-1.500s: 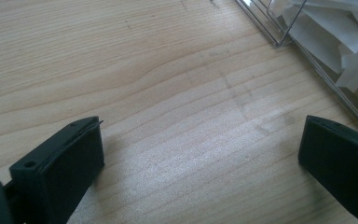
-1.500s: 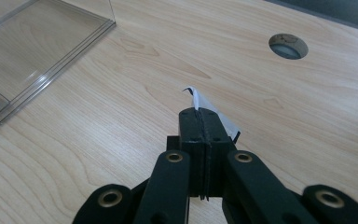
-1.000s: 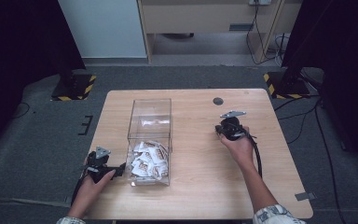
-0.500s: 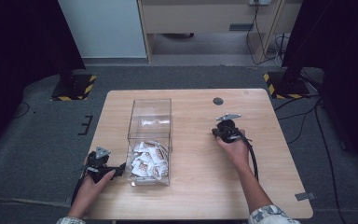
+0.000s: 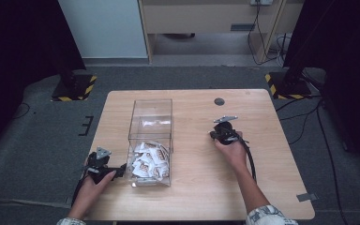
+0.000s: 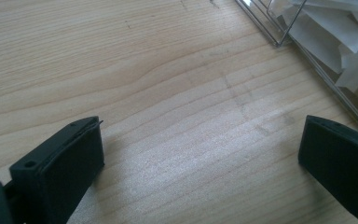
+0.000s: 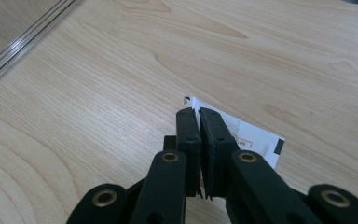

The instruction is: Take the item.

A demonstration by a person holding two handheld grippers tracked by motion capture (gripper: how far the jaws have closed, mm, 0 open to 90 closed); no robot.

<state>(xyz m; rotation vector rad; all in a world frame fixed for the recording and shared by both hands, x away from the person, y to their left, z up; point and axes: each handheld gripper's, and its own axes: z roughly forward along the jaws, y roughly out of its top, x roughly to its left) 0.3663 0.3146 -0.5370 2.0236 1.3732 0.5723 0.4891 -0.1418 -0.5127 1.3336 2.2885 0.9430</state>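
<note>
A clear plastic box (image 5: 151, 136) stands left of the table's middle, with several white packets (image 5: 147, 159) piled at its near end. My left gripper (image 5: 118, 170) lies at the box's near left corner. Its jaws (image 6: 200, 126) are open over bare wood, and the box wall (image 6: 279, 32) and packets (image 6: 335, 42) sit just beyond the right jaw. Right of centre, my right gripper (image 5: 214, 135) points down at the table, its jaws (image 7: 199, 112) shut on a white packet (image 7: 254, 137) whose serrated edge pokes out at the tips.
The wooden table (image 5: 192, 197) has a small dark round hole (image 5: 219, 101) near its far edge. A black cable (image 5: 251, 157) trails along the right forearm. Black stands with hazard-striped feet flank the table's far corners on the grey carpet.
The right hand with its gripper has shifted slightly left and toward the near side. The left hand and the box have not moved.
</note>
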